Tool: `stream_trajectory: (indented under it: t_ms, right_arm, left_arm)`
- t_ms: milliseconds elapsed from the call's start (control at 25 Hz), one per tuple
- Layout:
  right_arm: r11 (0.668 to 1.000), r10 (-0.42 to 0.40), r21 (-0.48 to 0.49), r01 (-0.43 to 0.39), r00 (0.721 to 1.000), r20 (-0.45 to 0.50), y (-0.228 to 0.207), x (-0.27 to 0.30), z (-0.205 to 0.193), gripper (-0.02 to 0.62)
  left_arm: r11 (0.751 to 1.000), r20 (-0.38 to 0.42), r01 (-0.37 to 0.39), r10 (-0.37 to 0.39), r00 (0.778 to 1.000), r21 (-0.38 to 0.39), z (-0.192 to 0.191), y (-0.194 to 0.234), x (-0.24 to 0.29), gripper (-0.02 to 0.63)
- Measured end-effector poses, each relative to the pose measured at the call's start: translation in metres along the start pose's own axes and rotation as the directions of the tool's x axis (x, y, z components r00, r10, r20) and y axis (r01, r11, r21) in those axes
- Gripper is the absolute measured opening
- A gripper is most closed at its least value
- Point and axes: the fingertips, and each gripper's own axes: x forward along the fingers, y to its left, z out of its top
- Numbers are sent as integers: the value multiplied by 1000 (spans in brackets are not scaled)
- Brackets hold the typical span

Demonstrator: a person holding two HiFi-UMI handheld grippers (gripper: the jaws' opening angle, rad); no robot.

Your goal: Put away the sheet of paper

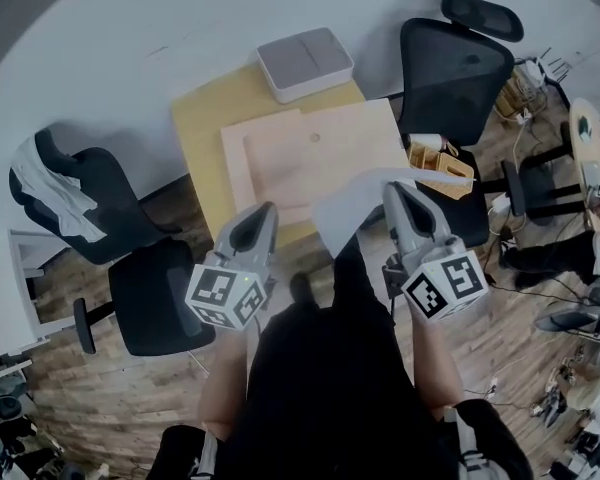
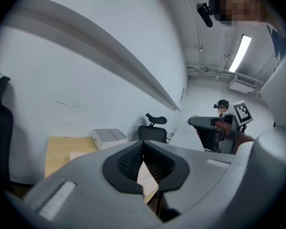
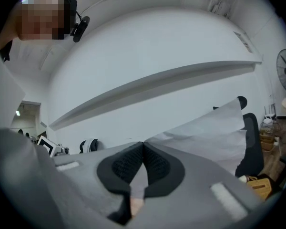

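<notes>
The white sheet of paper (image 1: 348, 208) hangs in the air over the near edge of the table, pinched at its right corner by my right gripper (image 1: 392, 187). In the right gripper view the jaws are closed at their tips (image 3: 143, 143) and the sheet of paper (image 3: 214, 128) fans out up and to the right. My left gripper (image 1: 269, 209) is held to the left of the sheet, apart from it. Its jaws meet at the tips (image 2: 143, 142) with nothing between them. A pale wooden board (image 1: 310, 153) lies on the yellow table (image 1: 202, 118) ahead.
A white flat box (image 1: 303, 61) sits at the table's far edge against the wall. One black office chair (image 1: 450, 63) stands at the right and another (image 1: 130, 258) at the left. A small wooden organiser (image 1: 440, 164) is beside the table's right side. Cables and clutter lie on the floor at the right.
</notes>
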Motion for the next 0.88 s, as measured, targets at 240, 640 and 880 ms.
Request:
stream_trajectory:
  t_ms: [240, 640, 880]
  right_arm:
    - [994, 111, 6, -110, 994, -18, -20, 43, 13, 2]
    - [960, 278, 24, -277, 958, -64, -62, 111, 29, 2]
    - [926, 377, 55, -374, 919, -117, -79, 139, 22, 2]
  left_arm:
    - [997, 22, -83, 83, 996, 2, 21, 12, 27, 9]
    - [975, 39, -221, 221, 974, -10, 43, 19, 73, 9]
    - [945, 50, -325, 326, 944, -24, 48, 19, 84, 9]
